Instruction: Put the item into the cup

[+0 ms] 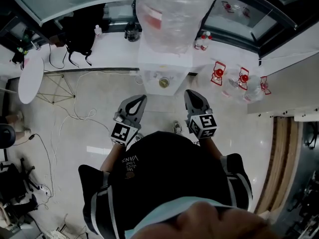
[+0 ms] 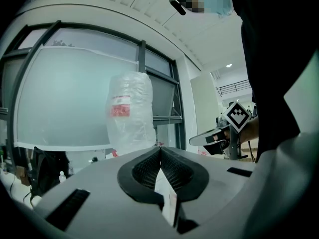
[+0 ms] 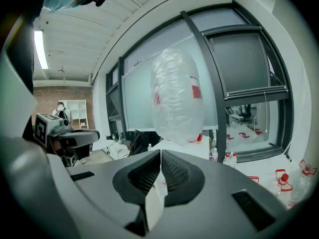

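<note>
I stand facing a white water dispenser (image 1: 164, 66) that carries a large clear bottle (image 1: 174, 9). A small round cup (image 1: 163, 82) sits in the dispenser's front recess. No loose item shows in any view. My left gripper (image 1: 143, 98) is held at waist height, pointing at the dispenser, shut with nothing between its jaws (image 2: 160, 149). My right gripper (image 1: 189, 92) is level beside it, also shut and empty (image 3: 160, 152). Both gripper views show the bottle (image 2: 130, 113) (image 3: 177, 98) straight ahead. Each also catches the other gripper (image 2: 219, 133) (image 3: 75, 136) off to the side.
A round white table (image 1: 29, 77) and a black backpack (image 1: 79, 34) stand at the left by a counter. Cables (image 1: 75, 113) trail over the floor. Small bottles (image 1: 202, 41) and empty jugs with red handles (image 1: 239, 81) lie right of the dispenser. Windows run behind it.
</note>
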`<state>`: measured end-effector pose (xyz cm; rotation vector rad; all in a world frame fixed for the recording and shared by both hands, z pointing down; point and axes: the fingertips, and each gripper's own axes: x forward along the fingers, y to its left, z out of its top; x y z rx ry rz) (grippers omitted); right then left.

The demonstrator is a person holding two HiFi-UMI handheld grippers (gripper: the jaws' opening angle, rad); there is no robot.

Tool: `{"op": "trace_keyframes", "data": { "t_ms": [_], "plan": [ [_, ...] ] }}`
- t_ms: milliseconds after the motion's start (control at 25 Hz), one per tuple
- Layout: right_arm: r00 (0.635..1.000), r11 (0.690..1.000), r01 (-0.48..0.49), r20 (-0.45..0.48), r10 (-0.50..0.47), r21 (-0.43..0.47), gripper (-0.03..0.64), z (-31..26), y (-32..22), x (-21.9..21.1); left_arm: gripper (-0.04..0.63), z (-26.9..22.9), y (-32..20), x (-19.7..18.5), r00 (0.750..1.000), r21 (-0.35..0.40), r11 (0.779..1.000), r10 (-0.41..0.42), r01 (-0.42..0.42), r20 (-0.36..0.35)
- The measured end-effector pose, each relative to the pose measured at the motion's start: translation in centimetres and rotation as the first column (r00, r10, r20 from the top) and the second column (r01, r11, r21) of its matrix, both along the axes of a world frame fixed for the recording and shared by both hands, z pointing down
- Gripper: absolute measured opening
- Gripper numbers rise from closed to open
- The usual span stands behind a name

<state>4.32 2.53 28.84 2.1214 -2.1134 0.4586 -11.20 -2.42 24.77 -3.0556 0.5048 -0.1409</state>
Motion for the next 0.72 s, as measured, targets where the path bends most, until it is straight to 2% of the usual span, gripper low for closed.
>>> {"op": "trace_keyframes", "data": {
  "t_ms": [360, 720],
  "plan": [
    [1.000, 1.000, 0.002, 0.006, -0.002, -0.008, 0.044, 0.6, -0.4, -0.2, 0.020, 0.0, -0.5, -0.1, 0.999, -0.008, 1.000, -0.027, 0.026, -0.024],
    [1.000, 1.000, 0.014, 0.007, -0.014, -0.009, 0.044, 0.9, -1.3, -0.3, 0.020, 0.4, -1.1, 0.0, 0.999, -0.016, 0.999, -0.034, 0.034, -0.016]
  ]
}}
